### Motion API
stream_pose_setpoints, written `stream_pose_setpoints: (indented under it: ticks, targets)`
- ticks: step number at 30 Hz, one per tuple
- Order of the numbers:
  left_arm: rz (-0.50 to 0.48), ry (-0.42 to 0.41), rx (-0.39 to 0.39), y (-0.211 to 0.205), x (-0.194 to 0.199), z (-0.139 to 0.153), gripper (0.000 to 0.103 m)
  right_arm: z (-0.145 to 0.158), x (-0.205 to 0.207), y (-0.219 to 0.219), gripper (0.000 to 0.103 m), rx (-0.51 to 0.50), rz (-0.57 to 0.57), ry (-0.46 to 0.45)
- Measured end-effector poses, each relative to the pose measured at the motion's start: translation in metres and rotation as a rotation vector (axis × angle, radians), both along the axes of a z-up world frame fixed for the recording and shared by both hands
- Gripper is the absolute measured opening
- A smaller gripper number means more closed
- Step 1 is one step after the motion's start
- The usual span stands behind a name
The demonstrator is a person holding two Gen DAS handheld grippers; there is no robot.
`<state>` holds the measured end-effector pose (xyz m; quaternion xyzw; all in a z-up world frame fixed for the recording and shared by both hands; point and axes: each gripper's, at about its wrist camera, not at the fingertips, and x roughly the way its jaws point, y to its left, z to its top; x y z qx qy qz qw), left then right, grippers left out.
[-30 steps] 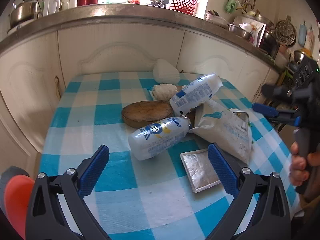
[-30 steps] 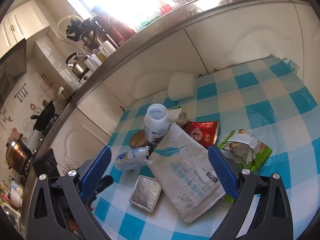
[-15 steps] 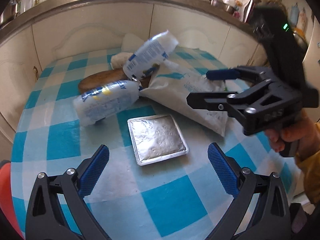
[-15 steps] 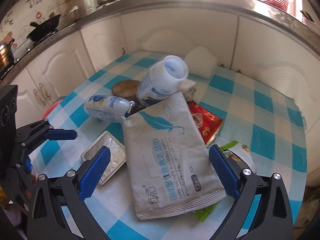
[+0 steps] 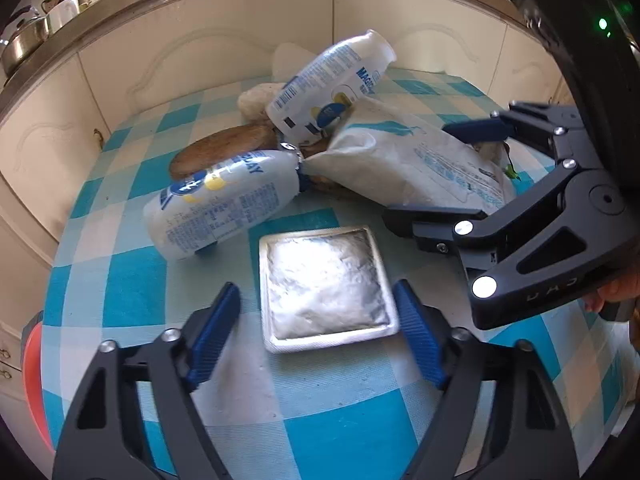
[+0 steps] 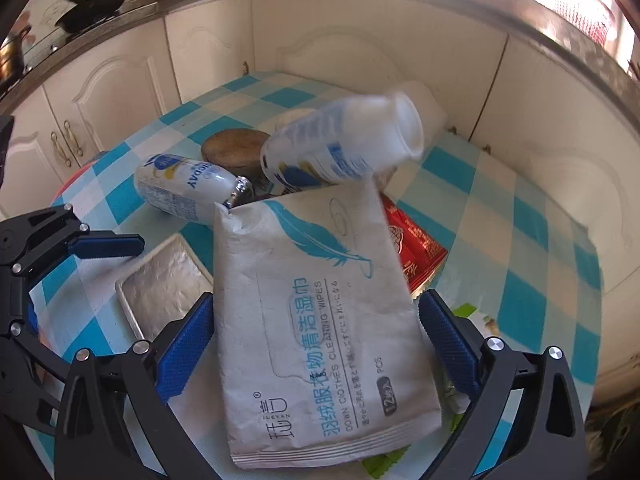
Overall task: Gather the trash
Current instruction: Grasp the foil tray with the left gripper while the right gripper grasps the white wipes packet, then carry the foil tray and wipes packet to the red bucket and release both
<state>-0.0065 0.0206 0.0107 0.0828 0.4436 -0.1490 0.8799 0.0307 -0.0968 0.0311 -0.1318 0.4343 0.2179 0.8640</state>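
Looks like the grab phase for both hands, nothing picked up yet. The left tool (image 5: 316, 322) is spread wide with its blue pads either side of the foil tray (image 5: 326, 290), which sits flat on the checkered tabletop (image 5: 132, 292) at about 6 o'clock of the pile. The right tool (image 6: 316, 344) is released too, straddling the wet-wipes pack (image 6: 316, 312) at the 5 o'clock side of the heap.

My guess at the next move: close the left on the tray's rim, close the right across the pack. The tray is thin crinkly foil with a low lip, so I'd expect it to buckle if squeezed hard. The pack is a soft, flat, matte pouch that will probably sag.

Behind them, a milk bottle (image 5: 224, 204) of glossy plastic lies on its side at 10 o'clock, a second bottle (image 5: 330, 84) leans tilted at 12, and a red wrapper (image 6: 416, 248) peeks out from under the pack.
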Motion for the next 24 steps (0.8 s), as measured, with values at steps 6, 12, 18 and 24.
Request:
stream_pose_setpoints:
  ticks: [6, 12, 18, 24]
  targets:
    - [0.018, -0.004, -0.027, 0.008, 0.001, 0.002, 0.063, -0.002, -0.005, -0.007, 0.096, 0.061, -0.064, 0.003]
    - [0.021, 0.007, -0.087, 0.020, -0.003, 0.003, 0.063, 0.001, -0.014, -0.007, 0.086, 0.095, -0.103, 0.014]
    - [0.029, 0.014, -0.132, 0.036, -0.015, 0.004, 0.063, 0.004, -0.032, -0.006, 0.084, 0.131, -0.147, 0.014]
    - [0.045, 0.007, -0.173, 0.060, -0.034, 0.007, 0.063, 0.010, -0.053, -0.008, 0.082, 0.199, -0.197, 0.024]
